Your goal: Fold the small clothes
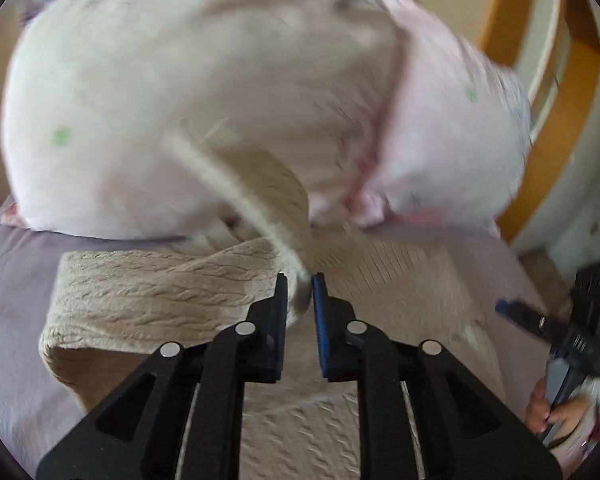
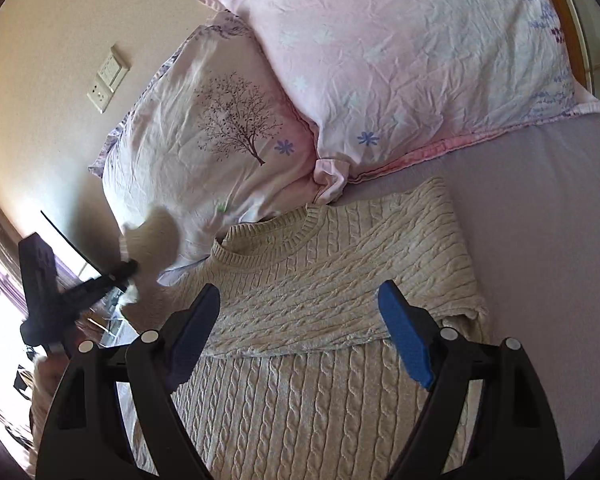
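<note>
A cream cable-knit sweater lies on the bed, collar toward the pillows, one sleeve folded across its chest. My left gripper is shut on the sweater's other sleeve and holds it lifted over the left side of the sweater; it also shows at the left of the right wrist view, blurred, with cloth in it. My right gripper is open and empty, above the sweater's middle. It appears at the right edge of the left wrist view.
Two pale pink printed pillows lie against the wall behind the sweater. The bed has a lilac sheet. A wooden bed frame is at the right. Wall sockets are at the left.
</note>
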`<state>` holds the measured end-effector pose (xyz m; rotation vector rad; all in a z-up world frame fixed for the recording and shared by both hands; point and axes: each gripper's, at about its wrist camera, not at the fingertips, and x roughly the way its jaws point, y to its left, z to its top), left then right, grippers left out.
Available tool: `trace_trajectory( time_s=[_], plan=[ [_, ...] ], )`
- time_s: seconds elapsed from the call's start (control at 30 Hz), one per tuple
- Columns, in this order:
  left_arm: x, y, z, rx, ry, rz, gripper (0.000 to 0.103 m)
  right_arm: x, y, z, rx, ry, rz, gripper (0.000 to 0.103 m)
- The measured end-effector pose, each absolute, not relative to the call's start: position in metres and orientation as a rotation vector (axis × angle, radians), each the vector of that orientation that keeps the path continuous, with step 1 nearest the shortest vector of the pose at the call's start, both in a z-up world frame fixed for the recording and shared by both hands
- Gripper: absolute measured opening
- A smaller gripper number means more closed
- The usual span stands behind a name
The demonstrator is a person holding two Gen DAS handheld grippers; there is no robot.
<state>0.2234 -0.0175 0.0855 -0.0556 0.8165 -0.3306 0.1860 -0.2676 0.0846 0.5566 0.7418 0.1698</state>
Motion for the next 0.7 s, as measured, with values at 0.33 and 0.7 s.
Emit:
trace_trajectory(
  time_s=[0.33,0.7],
  plan=[
    [0.169,0.014,0.054,-0.008,0.863,-0.273,0.041,0.219,-0.296,0.051,0.652,0.871,0.167,0.057],
    [0.117,0.090,0.054,-0.062,0.877,-0.133,0.066,0.298,-0.277,0.018,0.662,0.907,0.047,0.007]
  ],
)
